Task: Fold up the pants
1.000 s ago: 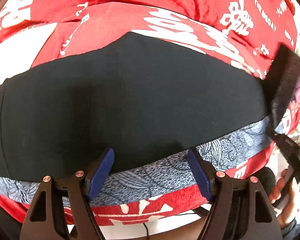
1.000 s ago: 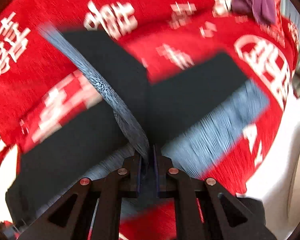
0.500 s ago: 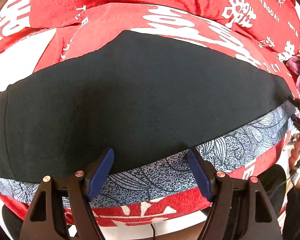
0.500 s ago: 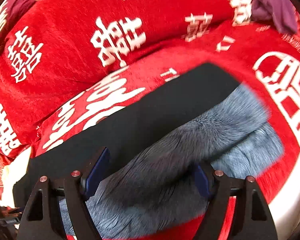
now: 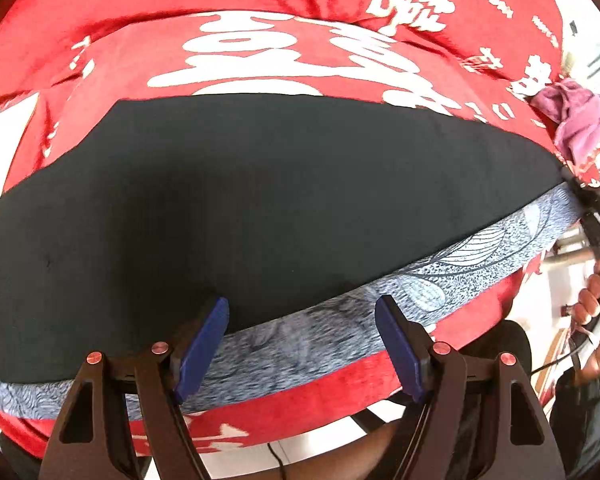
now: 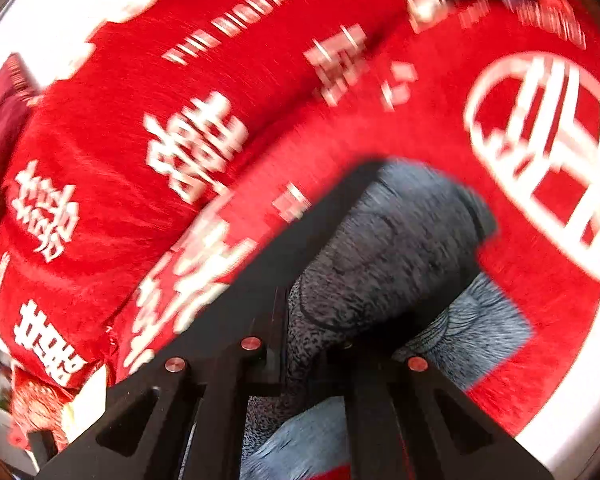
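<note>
The black pants with a grey leaf-print band (image 5: 260,208) lie flat on the red printed blanket (image 5: 260,60). Left gripper (image 5: 302,344) hovers spread; right gripper (image 6: 300,344) pinches the band's right end (blurred), which could slip free.

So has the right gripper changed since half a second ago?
Yes. The right gripper, open before, has shut on the pants' patterned band lying on the red blanket.

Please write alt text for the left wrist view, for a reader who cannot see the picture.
Black pants with a blue-grey patterned band along the near edge lie spread flat on a red blanket with white characters. The open left gripper hovers over that band with nothing between its blue pads. A purple cloth lies far right.
</note>
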`<state>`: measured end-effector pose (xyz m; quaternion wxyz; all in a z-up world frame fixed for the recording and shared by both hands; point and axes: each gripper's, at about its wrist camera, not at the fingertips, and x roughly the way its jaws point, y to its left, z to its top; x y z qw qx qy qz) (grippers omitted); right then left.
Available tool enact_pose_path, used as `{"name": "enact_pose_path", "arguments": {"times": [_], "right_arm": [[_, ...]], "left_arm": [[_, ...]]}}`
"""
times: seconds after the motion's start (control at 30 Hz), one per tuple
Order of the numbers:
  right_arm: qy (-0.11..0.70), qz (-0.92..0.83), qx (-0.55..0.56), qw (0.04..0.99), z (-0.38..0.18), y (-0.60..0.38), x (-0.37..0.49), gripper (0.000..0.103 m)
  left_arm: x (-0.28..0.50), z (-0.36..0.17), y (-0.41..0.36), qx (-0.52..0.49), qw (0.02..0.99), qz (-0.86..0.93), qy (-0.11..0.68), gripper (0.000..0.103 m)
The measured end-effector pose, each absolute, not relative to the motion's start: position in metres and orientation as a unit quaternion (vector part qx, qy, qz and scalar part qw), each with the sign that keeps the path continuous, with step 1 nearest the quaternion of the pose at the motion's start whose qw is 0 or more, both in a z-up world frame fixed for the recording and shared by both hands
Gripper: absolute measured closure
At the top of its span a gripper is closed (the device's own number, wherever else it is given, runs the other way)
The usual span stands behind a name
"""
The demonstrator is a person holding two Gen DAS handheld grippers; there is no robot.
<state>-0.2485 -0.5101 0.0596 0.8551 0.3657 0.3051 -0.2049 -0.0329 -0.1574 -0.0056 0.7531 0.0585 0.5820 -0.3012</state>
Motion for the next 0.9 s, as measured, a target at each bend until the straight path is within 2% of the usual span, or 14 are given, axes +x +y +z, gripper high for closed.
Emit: {"name": "enact_pose_path", "arguments": {"times": [0.07, 0.13, 0.23, 0.3, 0.37, 0.47, 0.6, 0.63, 0.67, 0.7, 0.8, 0.9], "right_arm": [[0.301, -0.211, 0.322, 0.872, 0.077, -0.498, -0.251, 0.096], [0.327, -0.229, 0.298, 0.867, 0.068, -0.499, -0.249, 0.095], [0.375, -0.251, 0.373, 0.811, 0.01, -0.521, -0.261, 0.095], [0.37, -0.245, 0.402, 0.801, -0.015, -0.527, -0.271, 0.096], [0.348, -0.234, 0.407, 0.812, -0.017, -0.527, -0.278, 0.096], [0.33, -0.225, 0.435, 0.807, -0.014, -0.54, -0.284, 0.084], [0.268, -0.248, 0.47, 0.803, -0.017, -0.564, -0.304, 0.058], [0.26, -0.23, 0.492, 0.799, -0.021, -0.572, -0.308, 0.058], [0.265, -0.223, 0.497, 0.795, -0.024, -0.576, -0.309, 0.071], [0.272, -0.222, 0.498, 0.792, -0.025, -0.578, -0.309, 0.095], [0.268, -0.232, 0.48, 0.802, -0.009, -0.568, -0.318, 0.095], [0.276, -0.255, 0.441, 0.815, 0.0, -0.559, -0.316, 0.095]], "left_arm": [[-0.034, -0.008, -0.165, 0.072, 0.753, -0.302, 0.581, 0.027], [-0.033, -0.013, -0.167, 0.077, 0.747, -0.298, 0.59, 0.027], [-0.036, -0.015, -0.165, 0.081, 0.747, -0.3, 0.588, 0.027], [-0.036, -0.014, -0.165, 0.083, 0.745, -0.302, 0.589, 0.027], [-0.035, -0.014, -0.167, 0.087, 0.745, -0.3, 0.589, 0.027], [-0.038, -0.016, -0.172, 0.1, 0.748, -0.297, 0.585, 0.027], [-0.041, -0.018, -0.175, 0.113, 0.753, -0.293, 0.578, 0.027], [-0.041, -0.018, -0.175, 0.114, 0.753, -0.293, 0.578, 0.027], [-0.041, -0.018, -0.174, 0.113, 0.753, -0.293, 0.579, 0.027], [-0.041, -0.017, -0.174, 0.11, 0.752, -0.292, 0.58, 0.027], [-0.039, -0.013, -0.17, 0.078, 0.746, -0.3, 0.589, 0.027], [-0.039, -0.018, -0.175, 0.094, 0.746, -0.297, 0.589, 0.027]]}}
